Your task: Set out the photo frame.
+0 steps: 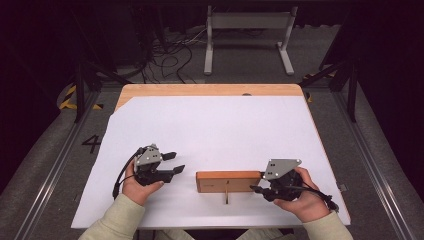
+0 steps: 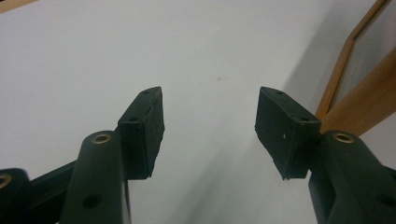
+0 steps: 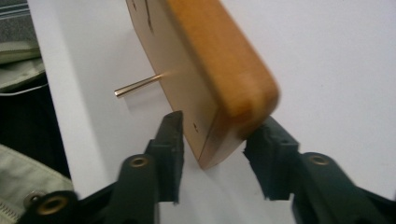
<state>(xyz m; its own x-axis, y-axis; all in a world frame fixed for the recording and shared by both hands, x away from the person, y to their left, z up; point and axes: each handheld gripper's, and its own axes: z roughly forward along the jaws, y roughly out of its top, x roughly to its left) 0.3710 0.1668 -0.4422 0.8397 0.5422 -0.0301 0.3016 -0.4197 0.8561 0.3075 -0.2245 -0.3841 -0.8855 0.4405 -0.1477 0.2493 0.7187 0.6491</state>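
So | right tool straddling wooden frame at its 3 o'clock end, pads not quite pressing | left tool open, empty | frame stiff, lightish, glass fragile, grip the edges

Wood table, white sheet, wood frame upright

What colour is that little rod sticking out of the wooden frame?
Shiny brass-gold. The rod shows best in the right gripper view, poking from the frame.

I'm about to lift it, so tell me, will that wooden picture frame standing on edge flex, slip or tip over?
The wooden frame looks rigid, so it probably won't flex. Standing on its long edge, propped by a thin peg, it may tip if nudged. Its rounded, glossy corner sits between the right tongs, so the grip could slip.
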